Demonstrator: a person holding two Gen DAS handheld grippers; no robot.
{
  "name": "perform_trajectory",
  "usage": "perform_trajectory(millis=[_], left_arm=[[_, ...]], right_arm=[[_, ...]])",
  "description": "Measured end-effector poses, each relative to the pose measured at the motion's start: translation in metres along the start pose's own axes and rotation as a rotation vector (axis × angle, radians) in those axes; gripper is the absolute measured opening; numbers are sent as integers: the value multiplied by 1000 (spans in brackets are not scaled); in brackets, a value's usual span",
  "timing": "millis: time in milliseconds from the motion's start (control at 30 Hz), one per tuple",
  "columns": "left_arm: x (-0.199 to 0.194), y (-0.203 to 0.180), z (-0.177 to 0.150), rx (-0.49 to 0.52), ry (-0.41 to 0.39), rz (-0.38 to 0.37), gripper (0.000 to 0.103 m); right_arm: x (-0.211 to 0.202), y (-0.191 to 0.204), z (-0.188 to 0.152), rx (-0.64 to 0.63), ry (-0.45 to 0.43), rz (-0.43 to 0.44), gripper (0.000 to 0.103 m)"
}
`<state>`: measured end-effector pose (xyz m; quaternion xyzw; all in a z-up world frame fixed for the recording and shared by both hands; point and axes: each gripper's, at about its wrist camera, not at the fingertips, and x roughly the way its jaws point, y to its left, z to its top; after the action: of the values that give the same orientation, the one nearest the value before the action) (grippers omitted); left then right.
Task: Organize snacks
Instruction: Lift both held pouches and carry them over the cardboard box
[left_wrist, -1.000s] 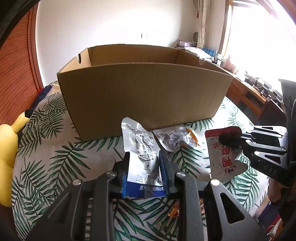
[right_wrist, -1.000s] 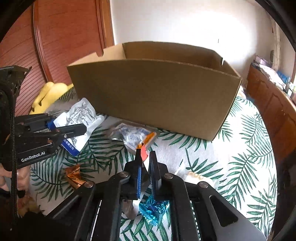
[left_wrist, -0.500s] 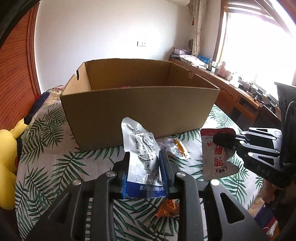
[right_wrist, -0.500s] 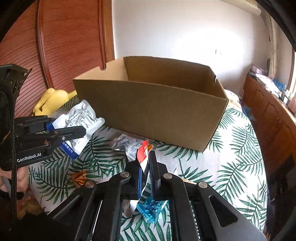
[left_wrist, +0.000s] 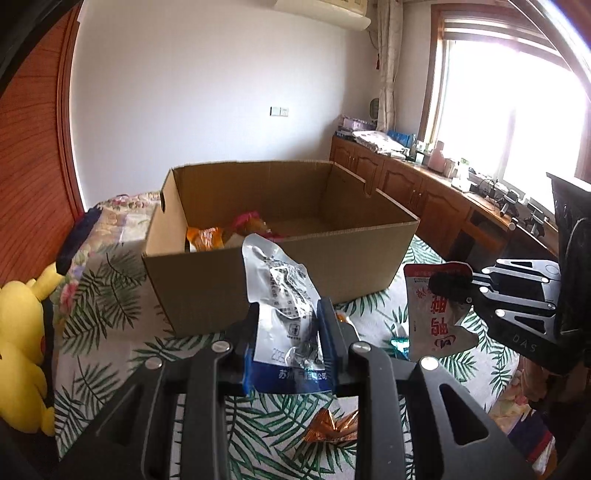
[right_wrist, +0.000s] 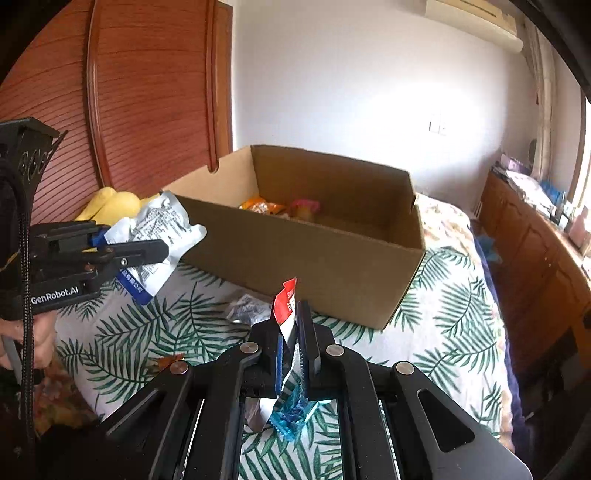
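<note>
Left gripper (left_wrist: 290, 328) tilted down before the cardboard box (left_wrist: 280, 280), clamped on a silver pouch (left_wrist: 284, 295), right gripper (right_wrist: 290, 332) likewise angled, pinching a red packet (right_wrist: 286, 306) near the box front

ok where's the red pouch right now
In the right tongs, held above the leaf-print cover just short of the box; in the left view the red pouch hangs right of the silver packet.
</note>
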<state>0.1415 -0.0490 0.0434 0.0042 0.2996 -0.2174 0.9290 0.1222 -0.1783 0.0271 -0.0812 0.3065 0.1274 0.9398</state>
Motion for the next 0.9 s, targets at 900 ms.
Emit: perform_trajectory(millis=[900], left_arm=[[0,30,69,7,-94,43,26]], right_arm=[[-15,-5,73,-45,-112,-10,4]])
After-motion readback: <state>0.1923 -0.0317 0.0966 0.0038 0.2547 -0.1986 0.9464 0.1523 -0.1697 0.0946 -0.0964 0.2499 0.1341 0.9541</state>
